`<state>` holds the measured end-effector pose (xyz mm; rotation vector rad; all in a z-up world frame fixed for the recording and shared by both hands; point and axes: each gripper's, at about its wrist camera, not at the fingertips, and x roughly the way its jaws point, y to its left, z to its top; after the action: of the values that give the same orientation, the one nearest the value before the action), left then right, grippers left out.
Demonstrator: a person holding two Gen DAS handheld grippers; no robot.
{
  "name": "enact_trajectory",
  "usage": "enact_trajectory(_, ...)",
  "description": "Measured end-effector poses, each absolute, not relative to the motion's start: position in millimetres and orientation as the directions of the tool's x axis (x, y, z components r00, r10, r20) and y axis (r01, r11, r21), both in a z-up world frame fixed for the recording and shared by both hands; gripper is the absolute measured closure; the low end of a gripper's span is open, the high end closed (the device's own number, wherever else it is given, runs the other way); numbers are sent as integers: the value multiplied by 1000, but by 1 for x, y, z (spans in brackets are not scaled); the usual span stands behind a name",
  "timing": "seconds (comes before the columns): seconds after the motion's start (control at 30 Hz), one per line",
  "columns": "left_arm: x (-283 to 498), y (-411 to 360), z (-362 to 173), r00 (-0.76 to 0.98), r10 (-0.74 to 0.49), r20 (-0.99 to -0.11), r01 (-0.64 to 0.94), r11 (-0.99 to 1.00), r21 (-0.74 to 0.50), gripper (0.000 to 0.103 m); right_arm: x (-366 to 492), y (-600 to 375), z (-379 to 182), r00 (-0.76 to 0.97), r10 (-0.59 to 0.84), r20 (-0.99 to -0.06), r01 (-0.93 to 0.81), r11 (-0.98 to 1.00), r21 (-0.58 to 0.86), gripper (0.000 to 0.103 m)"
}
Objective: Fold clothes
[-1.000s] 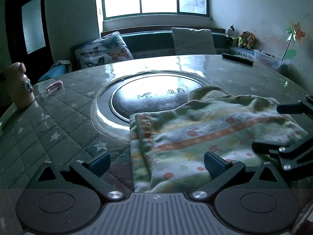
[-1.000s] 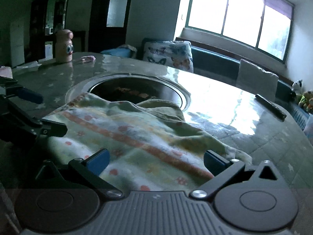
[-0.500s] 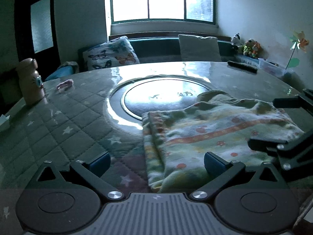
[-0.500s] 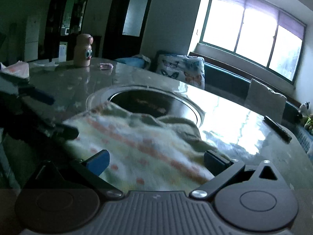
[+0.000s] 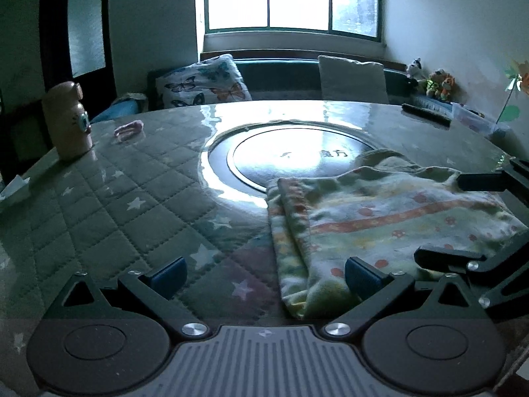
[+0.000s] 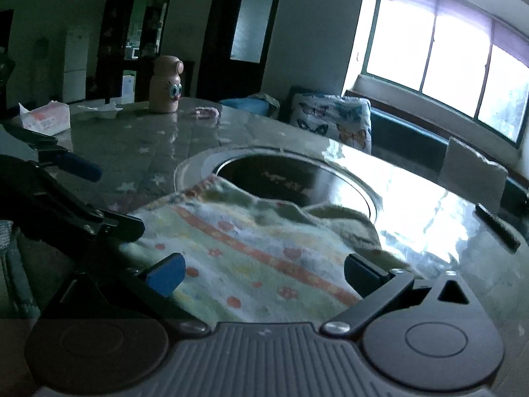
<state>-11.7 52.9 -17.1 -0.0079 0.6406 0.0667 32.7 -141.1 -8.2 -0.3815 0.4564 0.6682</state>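
**Fold mostly in, both tongs empty**

Left gripper (image 5: 264, 273): jaws wide apart, nothing between them. Left finger sits over bare quilted table cover (image 5: 109, 205), right finger over the near corner of the garment (image 5: 380, 218). Can't tell if it touches the cloth.

Right gripper (image 6: 263, 273): also spread wide, gripping nothing. Cloth fills the lower centre of its view, under and between the fingers.

Garment is the striped, dotted piece at right centre in the left view, lying on the table, far edge lapping the rim of the dark round inset (image 5: 297, 162). Doubled layers show along its left edge, so I judge at least one fold done. The far end is bunched (image 6: 344, 221), not flat.

Left to do, my read: smooth that lump, maybe one more fold to square it. No other clothes visible in either view.
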Motion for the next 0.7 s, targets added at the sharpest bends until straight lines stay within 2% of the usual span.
enact_trajectory(0.5, -10, 59, -21, 784, 63, -618, -89, 996, -11, 0, 30, -130, -14, 672, 516, -531, -685, 706, -181, 0)
enact_trajectory(0.7, -9, 59, -21, 783, 60, -620, -88, 996, -15, 0, 22, -154, -2, 708, 491, -508, -646, 740, -186, 0)
